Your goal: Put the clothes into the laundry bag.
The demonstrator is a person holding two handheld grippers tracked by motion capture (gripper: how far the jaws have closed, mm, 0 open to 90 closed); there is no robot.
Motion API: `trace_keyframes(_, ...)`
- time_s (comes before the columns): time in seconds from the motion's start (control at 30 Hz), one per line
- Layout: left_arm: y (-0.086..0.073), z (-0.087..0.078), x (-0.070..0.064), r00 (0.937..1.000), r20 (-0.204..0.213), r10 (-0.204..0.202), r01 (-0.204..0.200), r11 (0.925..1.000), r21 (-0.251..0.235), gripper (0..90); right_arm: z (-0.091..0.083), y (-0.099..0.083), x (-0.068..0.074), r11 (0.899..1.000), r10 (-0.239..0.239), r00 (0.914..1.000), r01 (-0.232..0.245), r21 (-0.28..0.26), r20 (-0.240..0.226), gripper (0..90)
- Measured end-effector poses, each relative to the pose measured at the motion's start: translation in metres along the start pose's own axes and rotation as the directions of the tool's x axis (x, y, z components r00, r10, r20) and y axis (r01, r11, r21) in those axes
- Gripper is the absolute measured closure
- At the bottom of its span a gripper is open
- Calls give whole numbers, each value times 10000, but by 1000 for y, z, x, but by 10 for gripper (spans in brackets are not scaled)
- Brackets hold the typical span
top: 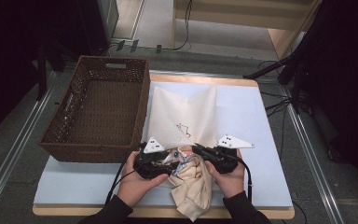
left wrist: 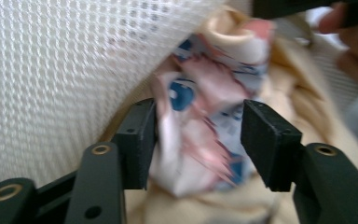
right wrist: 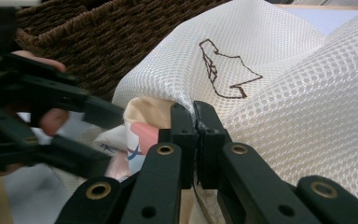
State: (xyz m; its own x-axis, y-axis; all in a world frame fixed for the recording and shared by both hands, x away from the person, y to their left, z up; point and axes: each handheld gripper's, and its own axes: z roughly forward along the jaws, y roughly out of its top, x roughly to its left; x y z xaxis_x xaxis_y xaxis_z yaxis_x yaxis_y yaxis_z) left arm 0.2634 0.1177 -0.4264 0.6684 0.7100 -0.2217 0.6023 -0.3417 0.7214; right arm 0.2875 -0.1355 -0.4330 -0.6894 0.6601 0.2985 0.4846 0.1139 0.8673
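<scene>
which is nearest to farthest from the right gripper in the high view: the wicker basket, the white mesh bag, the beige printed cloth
1. white mesh bag and beige printed cloth: both at the right gripper, bag ahead, cloth below; too close to call.
2. wicker basket: off to the left, farthest.

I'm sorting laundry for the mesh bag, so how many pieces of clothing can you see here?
1: a cream garment with a pink and blue print, bunched at the mouth of the white mesh bag between the left gripper and right gripper. More may be hidden inside.
</scene>
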Motion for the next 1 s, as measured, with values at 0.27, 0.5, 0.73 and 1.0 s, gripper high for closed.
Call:
trace_keyframes(0.27, -19, 17, -13, 9912, -1036, 820, -733, 9937, 848, 356, 1, -1, 2, 10000, -15, 9999, 15, 21, 112, 879)
trace_keyframes(0.5, -4, 24, -21, 9724, -2038, 1137, -969, 9911, 908, 758, 2, -1, 3, 10000, -8, 10000, 8, 14, 20, 882)
trace_keyframes(0.73, 13, 37, -22, 9766, -2044, 672, -610, 9975, 365, 775, -4, 3, 3, 9995, 95, 9998, -90, -297, 163, 883)
trace_keyframes(1.0, 14, 55, -5, 9717, -2344, 293, -220, 9992, 336, 749, -5, 2, 1, 9996, 68, 9999, -70, -274, -93, 884)
